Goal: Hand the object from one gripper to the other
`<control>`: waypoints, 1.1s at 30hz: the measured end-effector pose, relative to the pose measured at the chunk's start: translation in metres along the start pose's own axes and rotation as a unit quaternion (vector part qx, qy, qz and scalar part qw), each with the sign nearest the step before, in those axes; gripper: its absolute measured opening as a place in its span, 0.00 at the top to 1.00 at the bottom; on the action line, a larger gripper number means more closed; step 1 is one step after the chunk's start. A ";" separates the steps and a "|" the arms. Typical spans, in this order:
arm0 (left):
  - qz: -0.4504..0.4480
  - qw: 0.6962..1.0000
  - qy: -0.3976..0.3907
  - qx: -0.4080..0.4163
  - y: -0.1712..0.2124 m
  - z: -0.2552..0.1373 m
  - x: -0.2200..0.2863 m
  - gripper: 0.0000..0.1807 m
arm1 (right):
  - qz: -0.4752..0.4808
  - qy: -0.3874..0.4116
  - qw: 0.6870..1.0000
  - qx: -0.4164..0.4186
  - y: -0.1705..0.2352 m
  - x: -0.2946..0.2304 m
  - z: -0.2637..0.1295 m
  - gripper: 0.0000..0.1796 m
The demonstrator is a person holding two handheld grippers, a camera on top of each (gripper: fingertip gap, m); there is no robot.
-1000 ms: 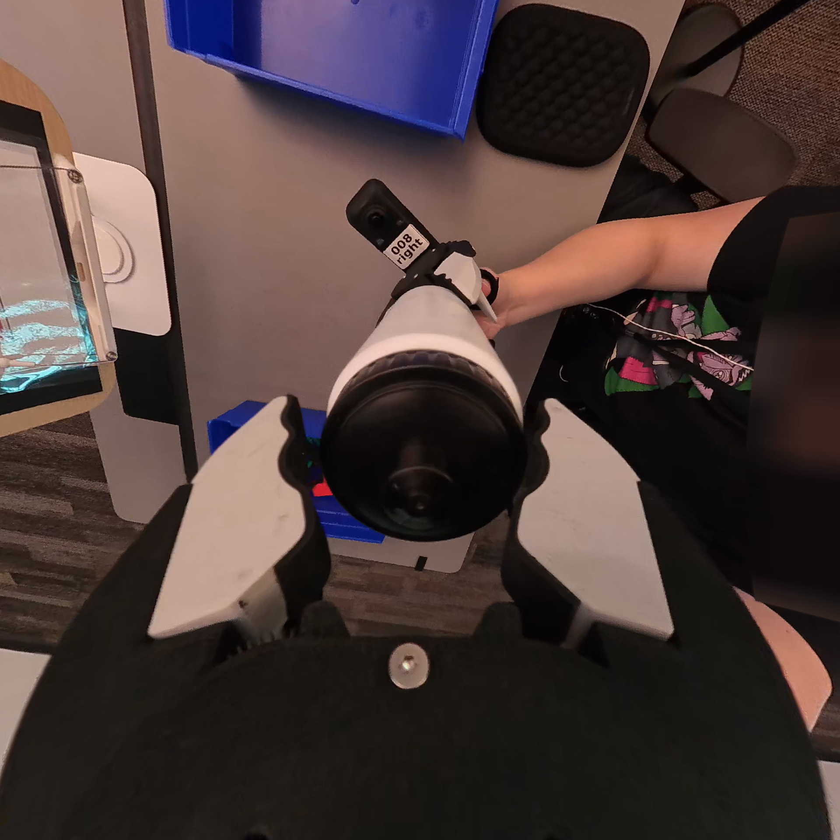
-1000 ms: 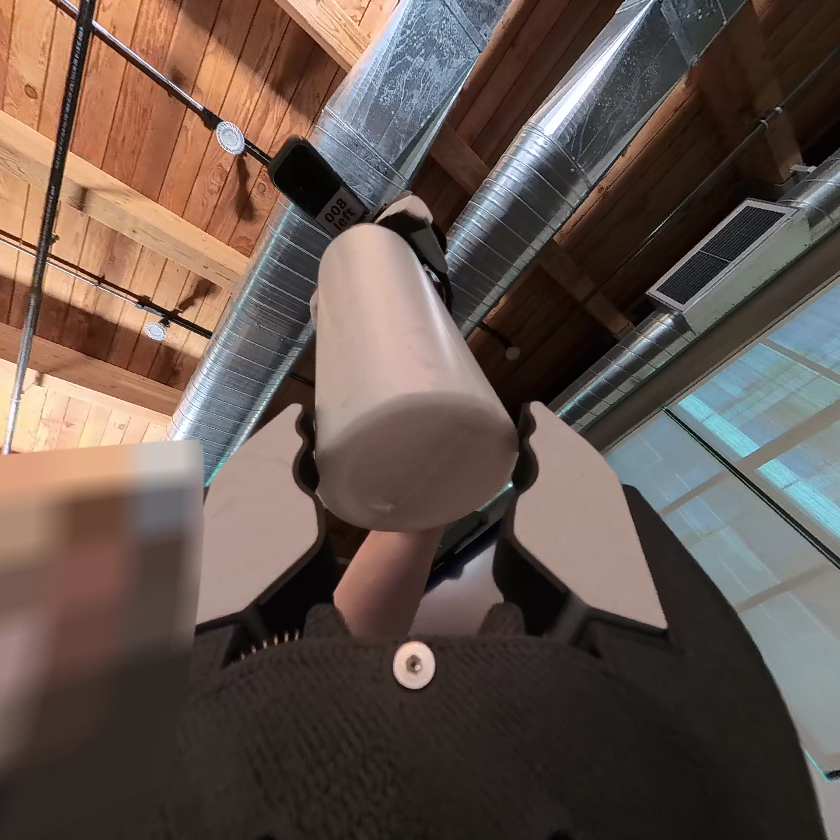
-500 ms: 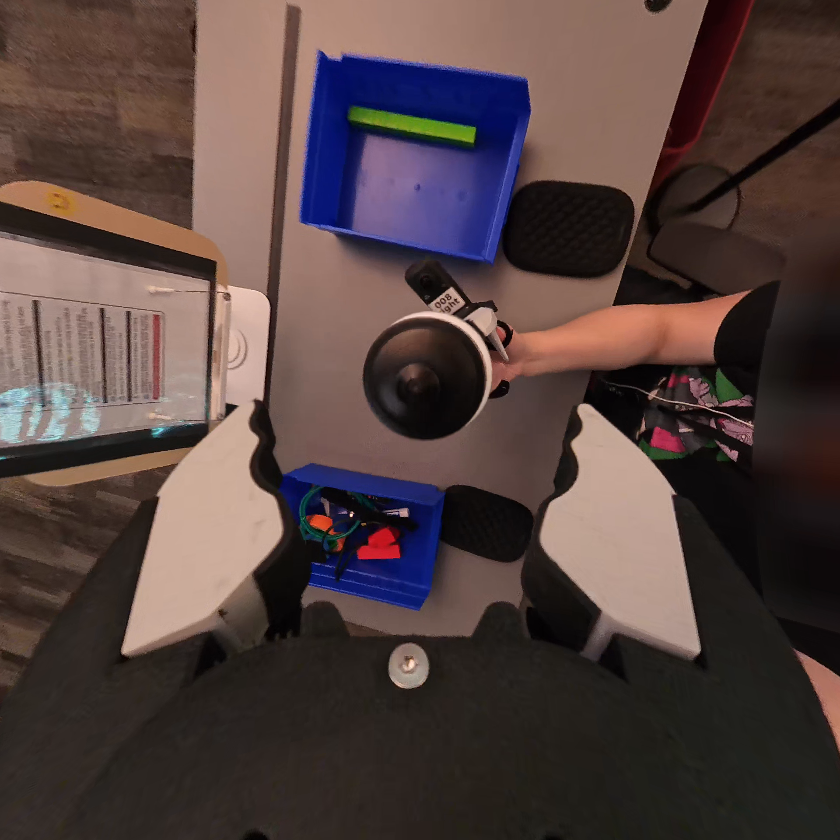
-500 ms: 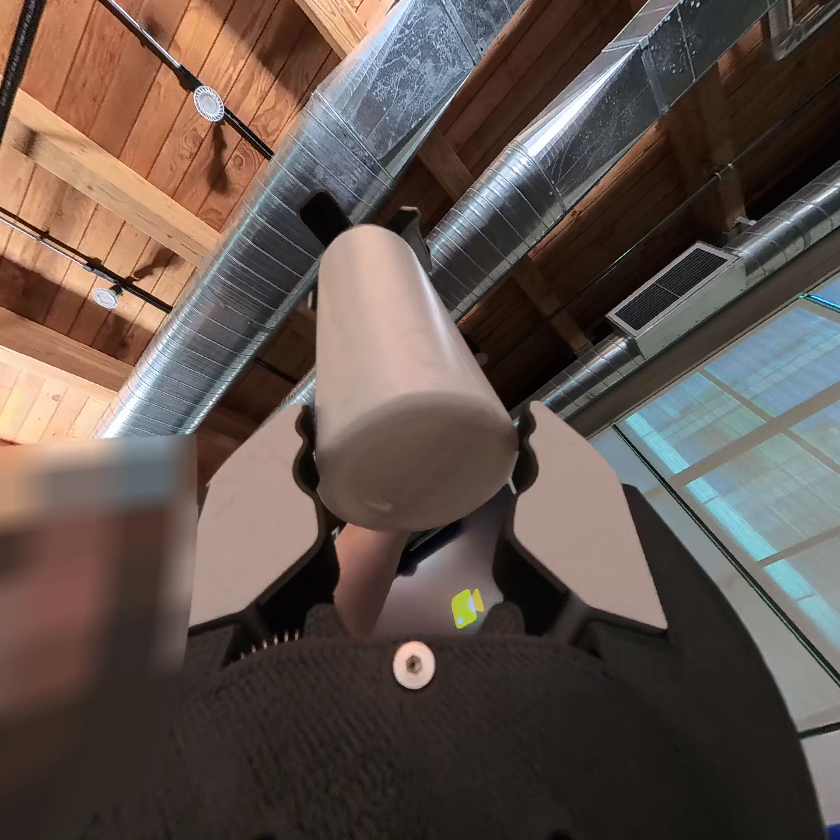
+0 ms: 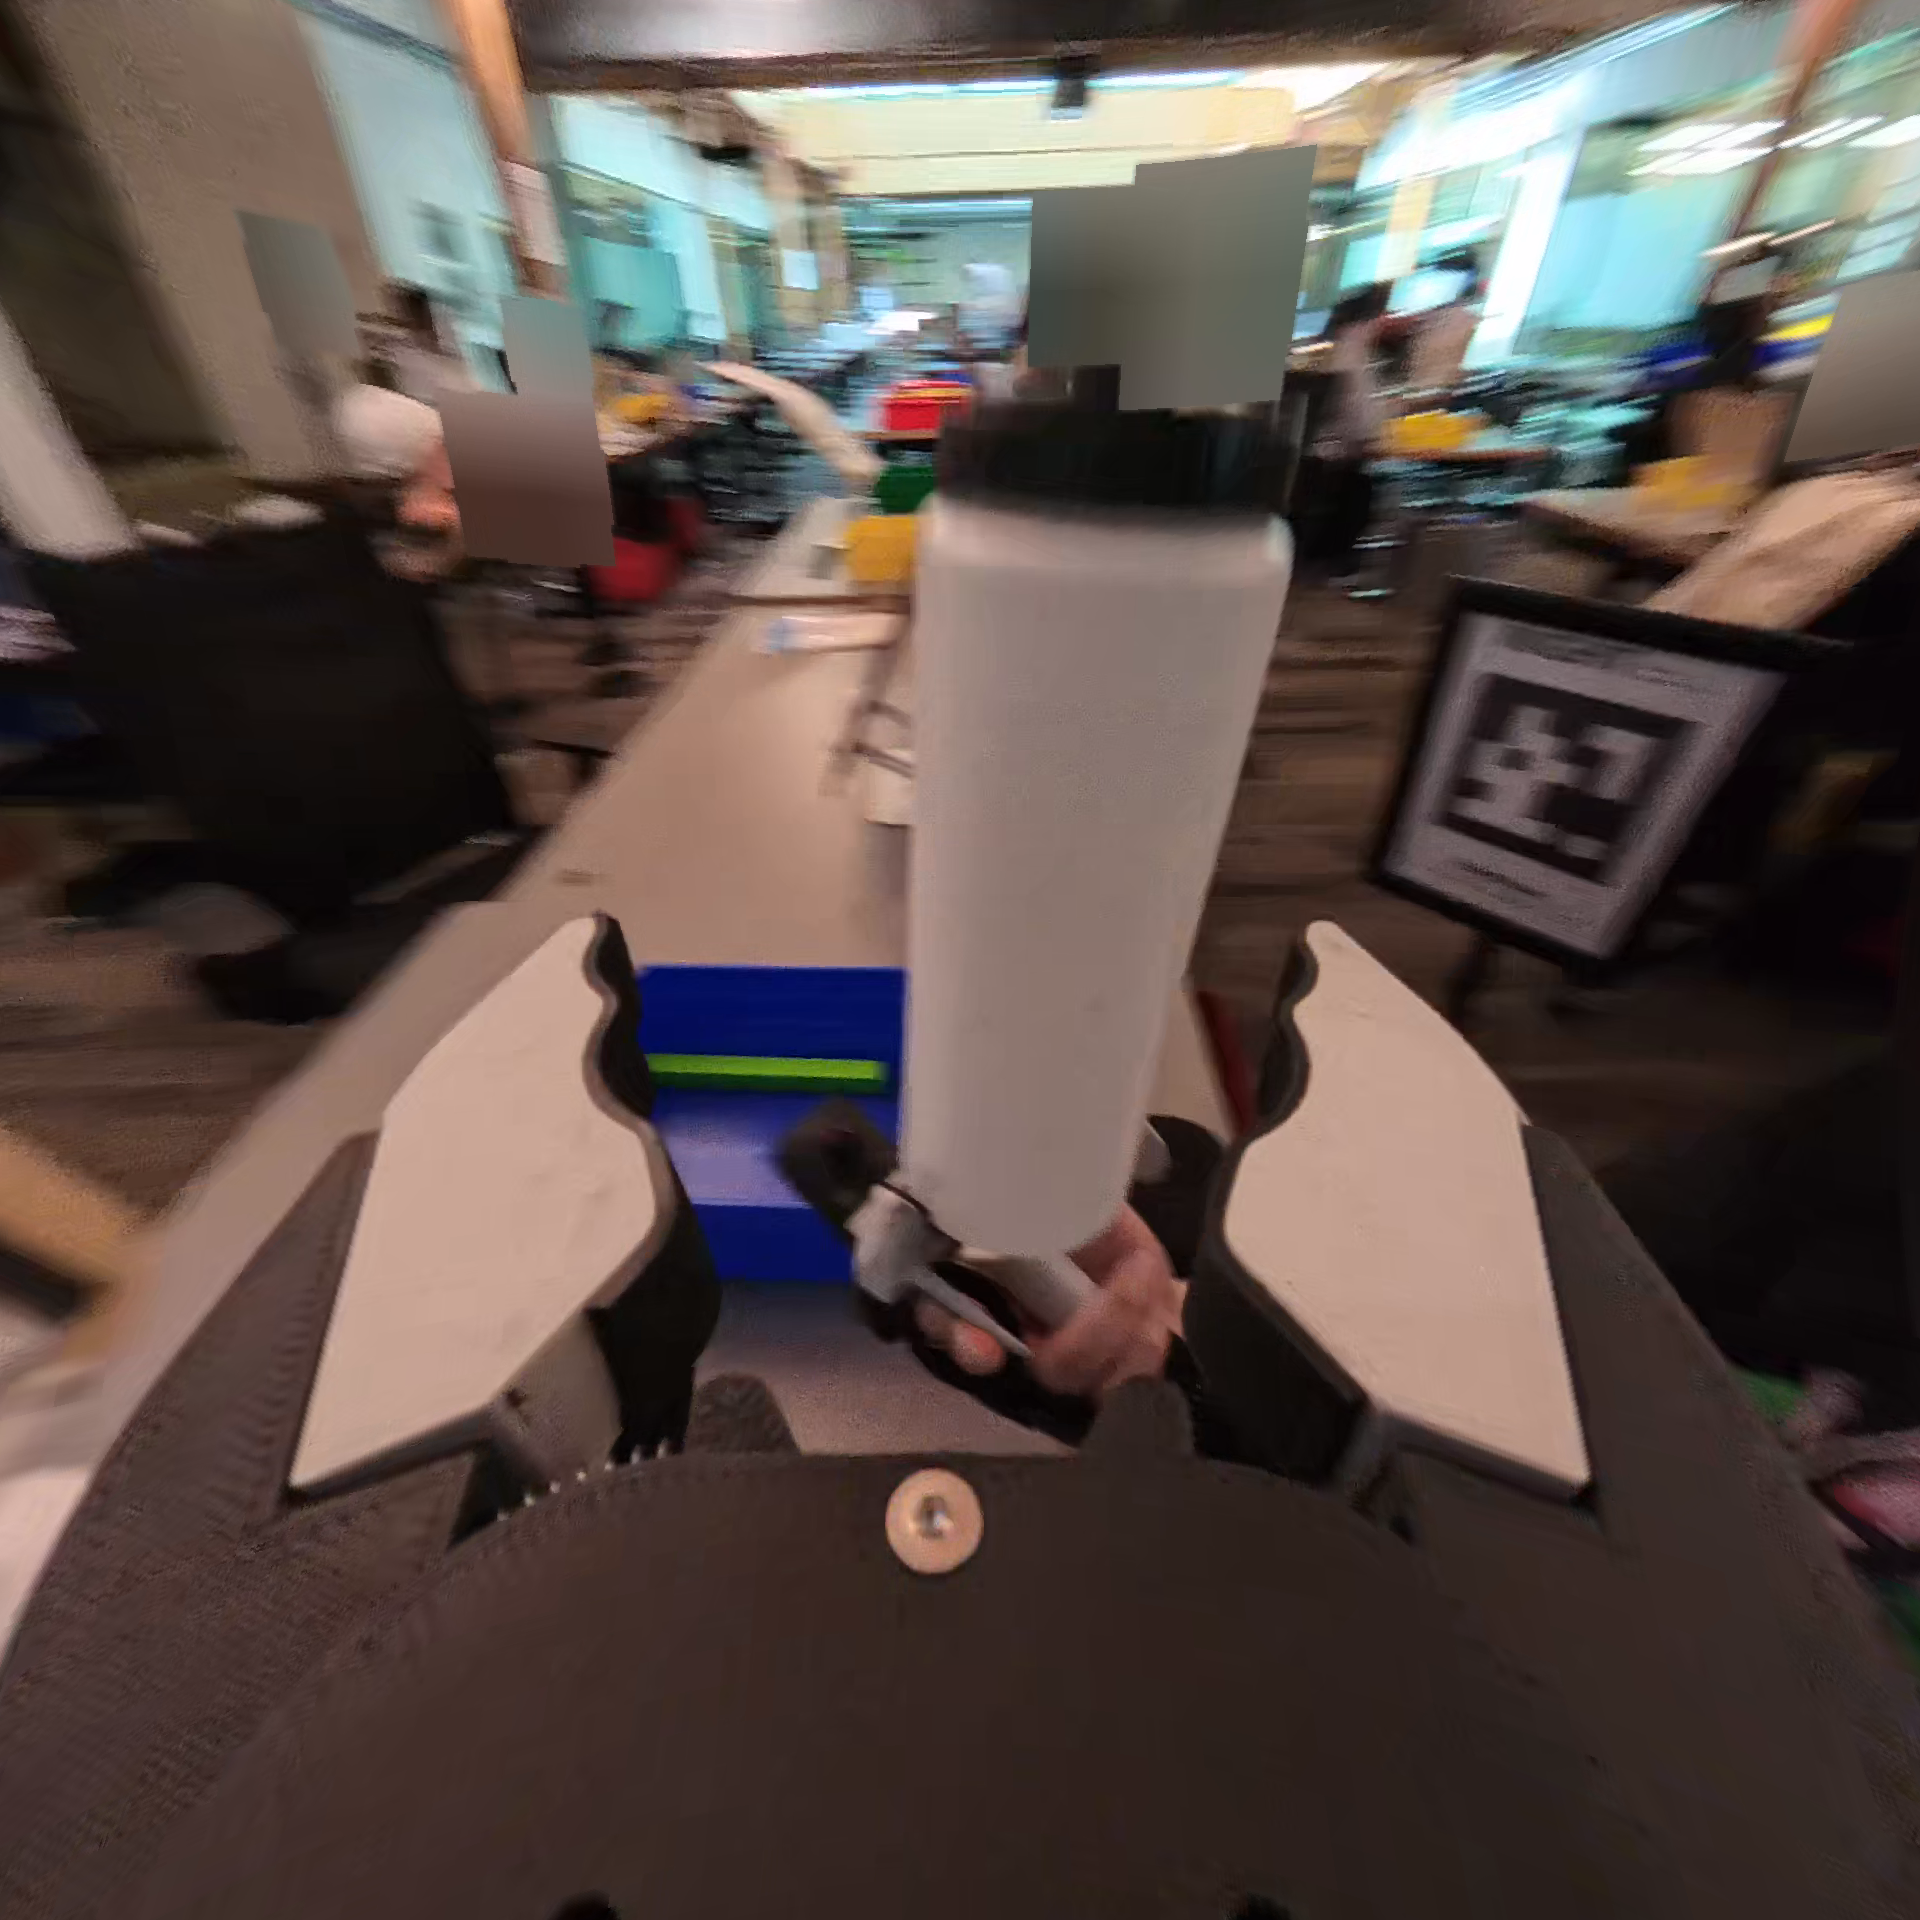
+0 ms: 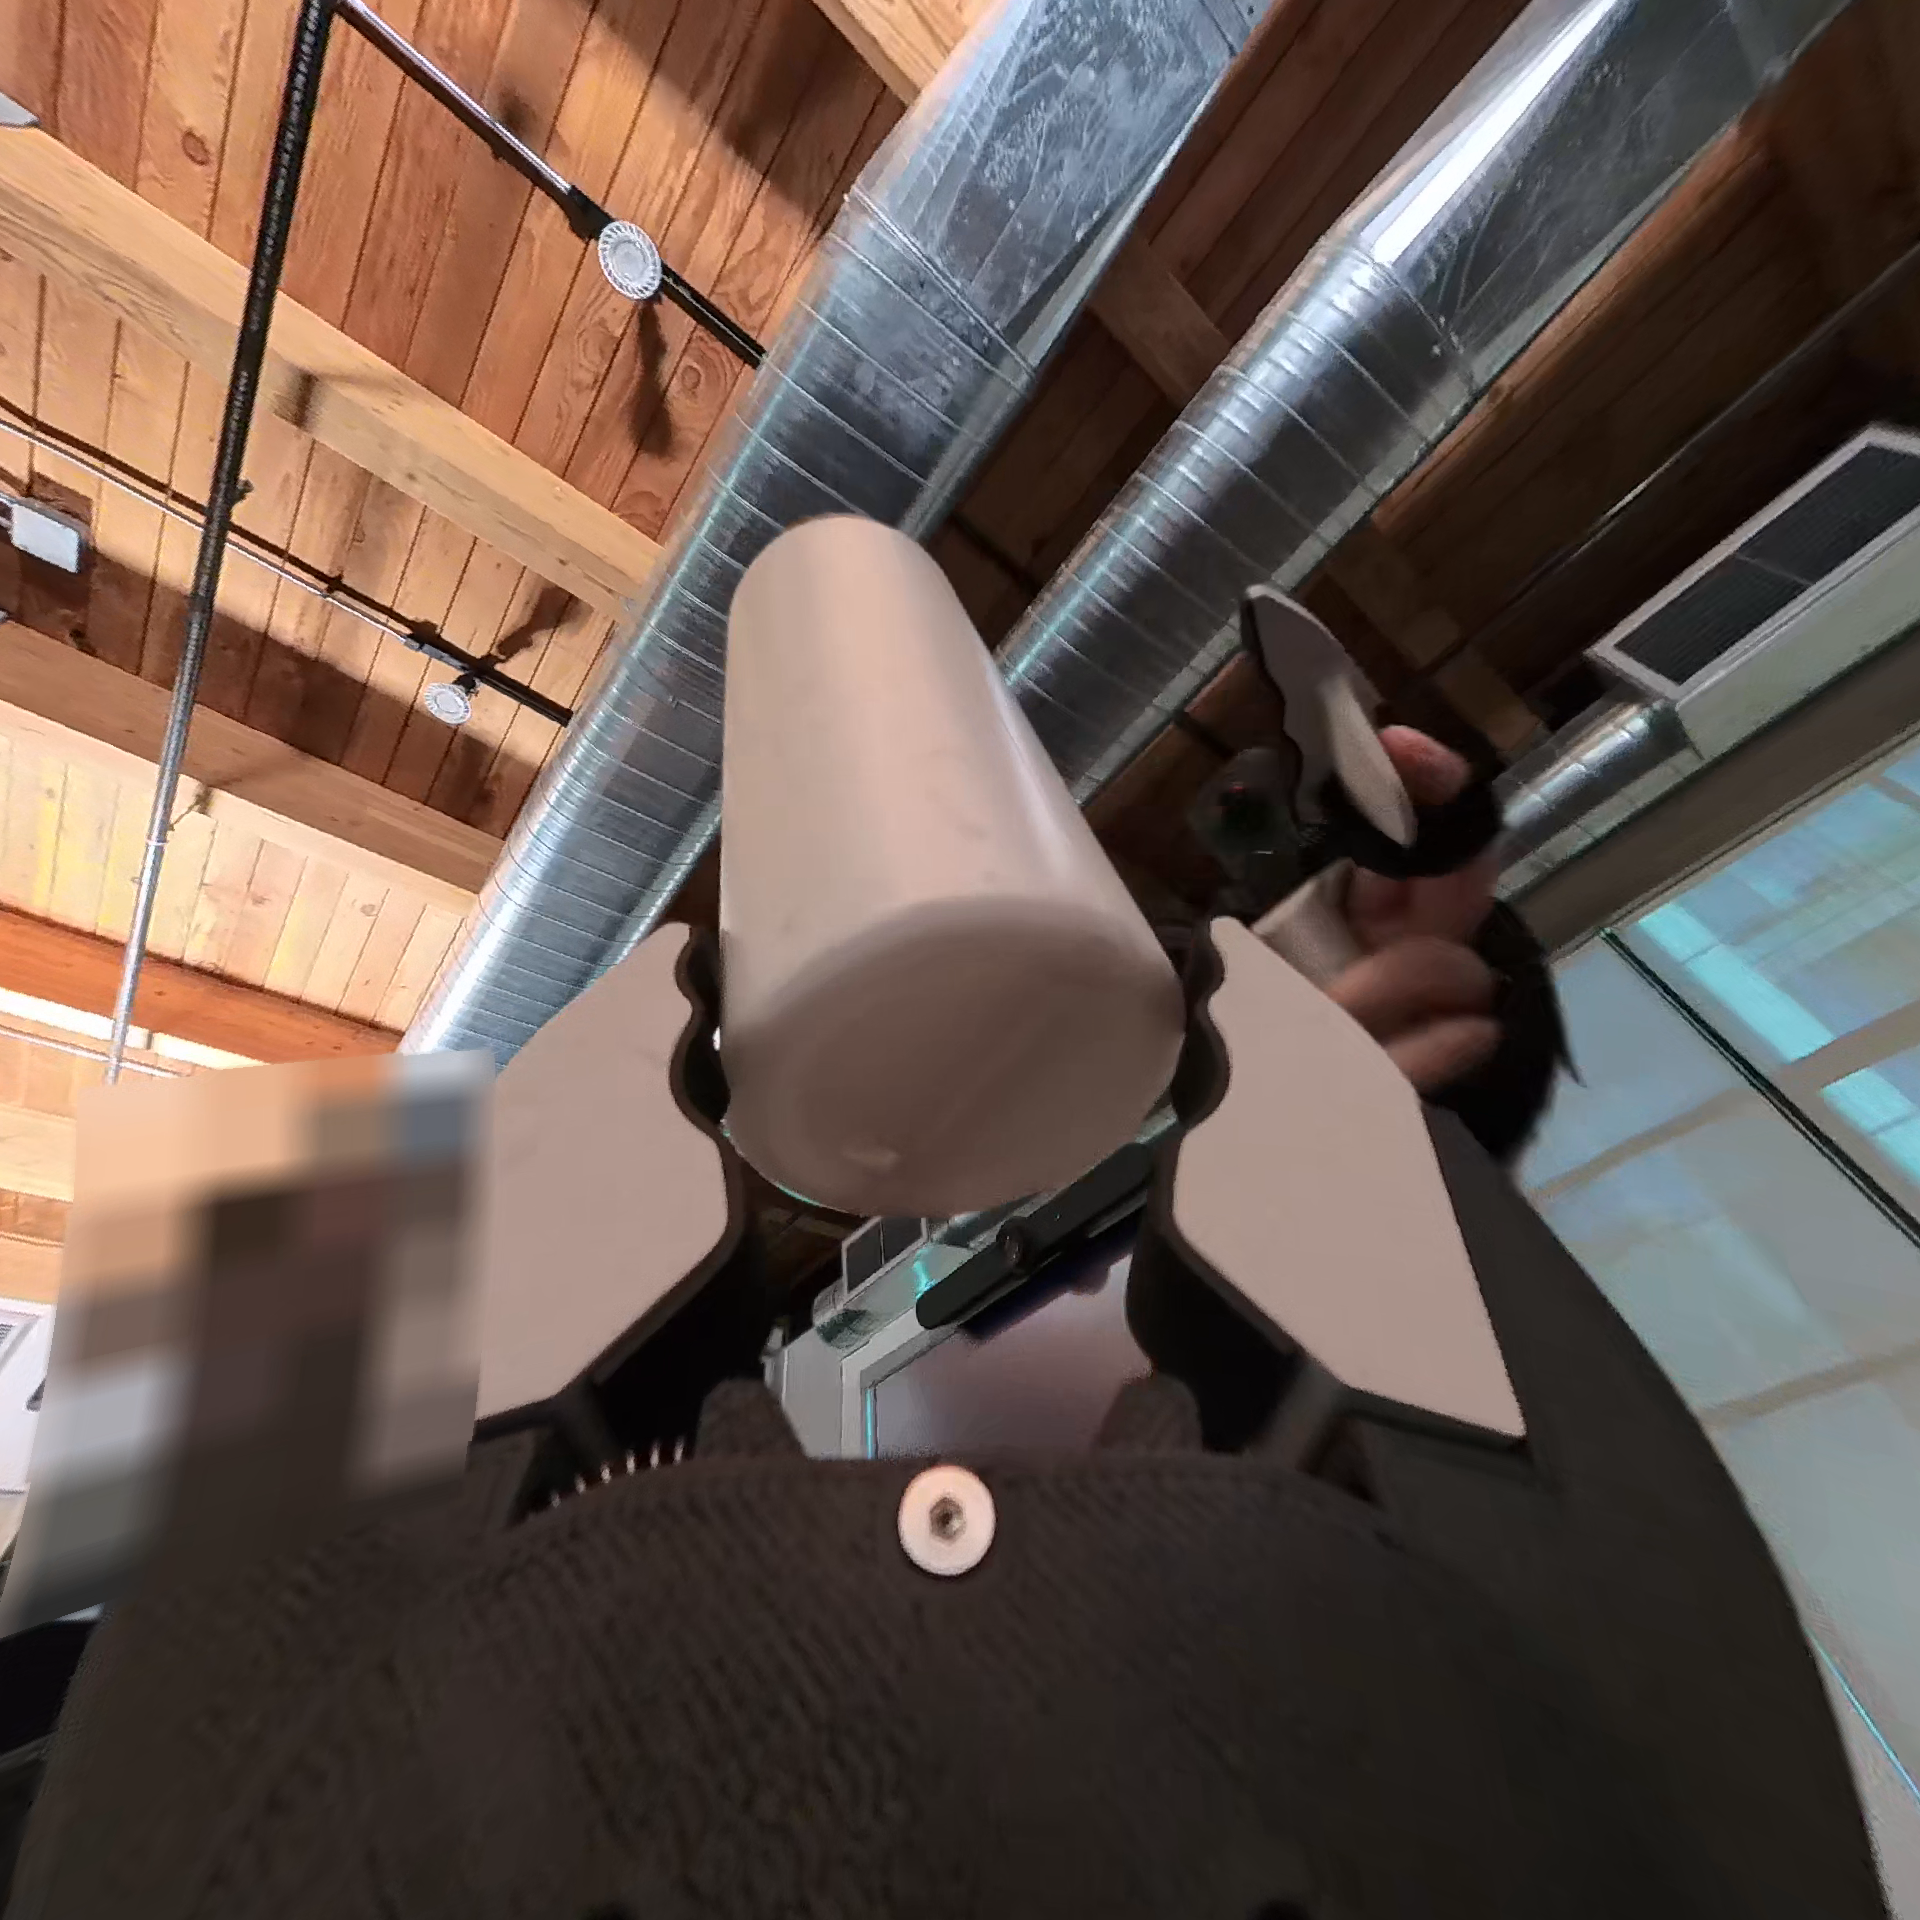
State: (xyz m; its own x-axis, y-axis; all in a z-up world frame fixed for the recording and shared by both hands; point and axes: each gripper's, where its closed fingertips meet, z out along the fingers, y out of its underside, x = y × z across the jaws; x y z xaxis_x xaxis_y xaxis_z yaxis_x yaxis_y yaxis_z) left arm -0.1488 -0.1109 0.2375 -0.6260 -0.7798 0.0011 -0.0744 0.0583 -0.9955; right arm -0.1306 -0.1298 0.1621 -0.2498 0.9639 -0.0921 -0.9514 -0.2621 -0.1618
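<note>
Ahead of the left tool a long grey bench (image 5: 717, 831) runs away into a blurred, busy hall with pale teal walls and bright ceiling lights (image 5: 1039, 114). A blue bin (image 5: 769, 1013) sits on the bench just beyond the tool. To the right stands a black-framed sign (image 5: 1569, 790) on dark patterned floor (image 5: 1351, 727). People sit to the left. Above the right tool, a wooden plank ceiling (image 6: 436, 208) with beams carries two silver ducts (image 6: 810, 436), a black light track (image 6: 665, 291) and, at right, large windows (image 6: 1766, 1039).
</note>
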 end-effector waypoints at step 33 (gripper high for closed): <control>-0.009 0.992 -0.125 -0.033 0.124 0.012 -0.029 0.42 | -0.448 0.603 0.508 -0.421 -0.112 -0.004 -0.030 0.53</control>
State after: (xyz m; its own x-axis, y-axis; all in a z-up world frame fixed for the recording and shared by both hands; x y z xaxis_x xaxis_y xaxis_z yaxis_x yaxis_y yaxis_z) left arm -0.1308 -0.0883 0.1129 -0.4131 -0.9106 -0.0123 -0.1394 0.0765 -0.9873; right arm -0.0174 -0.1059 0.1515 0.9911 0.1170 -0.0633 -0.0441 -0.1602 -0.9861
